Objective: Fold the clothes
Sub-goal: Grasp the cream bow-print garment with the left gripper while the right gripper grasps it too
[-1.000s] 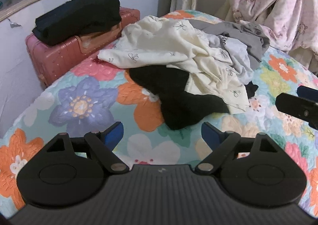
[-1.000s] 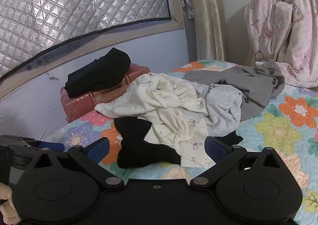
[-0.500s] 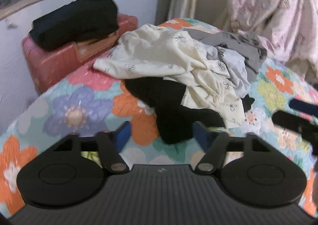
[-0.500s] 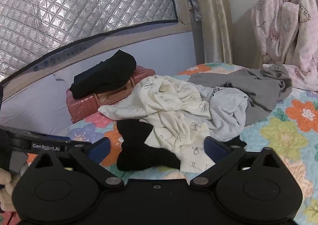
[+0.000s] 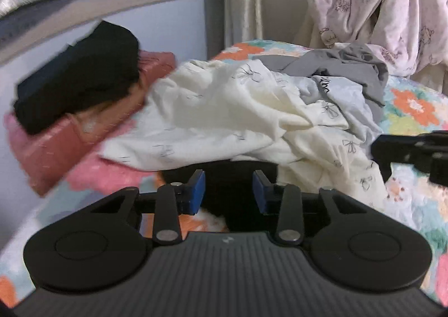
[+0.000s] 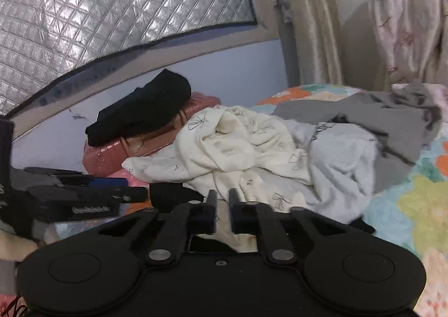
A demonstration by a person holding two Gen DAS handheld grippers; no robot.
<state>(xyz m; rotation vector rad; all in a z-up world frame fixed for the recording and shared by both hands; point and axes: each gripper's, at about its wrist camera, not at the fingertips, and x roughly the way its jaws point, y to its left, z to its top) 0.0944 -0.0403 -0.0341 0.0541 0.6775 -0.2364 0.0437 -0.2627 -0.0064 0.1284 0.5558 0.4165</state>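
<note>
Black garment (image 5: 226,191) between left jaws.

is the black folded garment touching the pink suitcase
Touching: in the right wrist view the black garment lies directly on top of the pink suitcase.

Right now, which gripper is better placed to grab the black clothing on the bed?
Probably the left gripper: its open jaws straddle the black garment. The right gripper has nearly closed jaws over the cream garment.
</note>
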